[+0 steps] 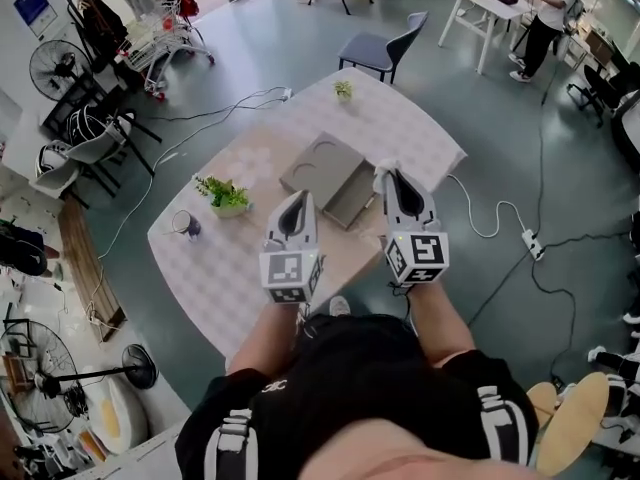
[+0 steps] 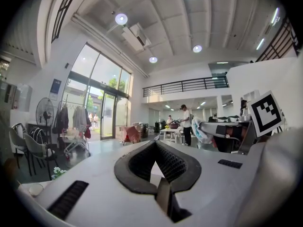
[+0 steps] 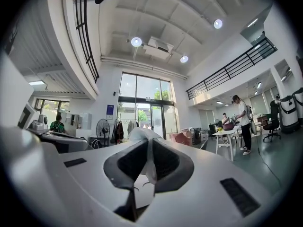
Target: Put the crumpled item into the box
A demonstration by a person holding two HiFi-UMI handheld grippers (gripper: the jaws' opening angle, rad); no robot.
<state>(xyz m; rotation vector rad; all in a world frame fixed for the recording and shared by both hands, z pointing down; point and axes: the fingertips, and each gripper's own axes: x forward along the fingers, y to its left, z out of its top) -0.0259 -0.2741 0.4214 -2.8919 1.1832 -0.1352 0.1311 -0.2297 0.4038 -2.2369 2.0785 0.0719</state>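
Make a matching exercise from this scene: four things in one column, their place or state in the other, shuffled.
1. left gripper
2. right gripper
3. grey box
4. mug

A. beside the leafy plant
B. clamped on the crumpled item
C. mid-table, ahead of both grippers
D. jaws together, nothing between them

Pairs: 1-D, 2-B, 3-C, 4-A

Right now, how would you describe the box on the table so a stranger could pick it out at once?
Find the table with the pale checked cloth in the middle of the hall floor. Near its centre lies the box. It is flat, grey-brown and angular, and much bigger than the leafy potted plant and the cup to its left.
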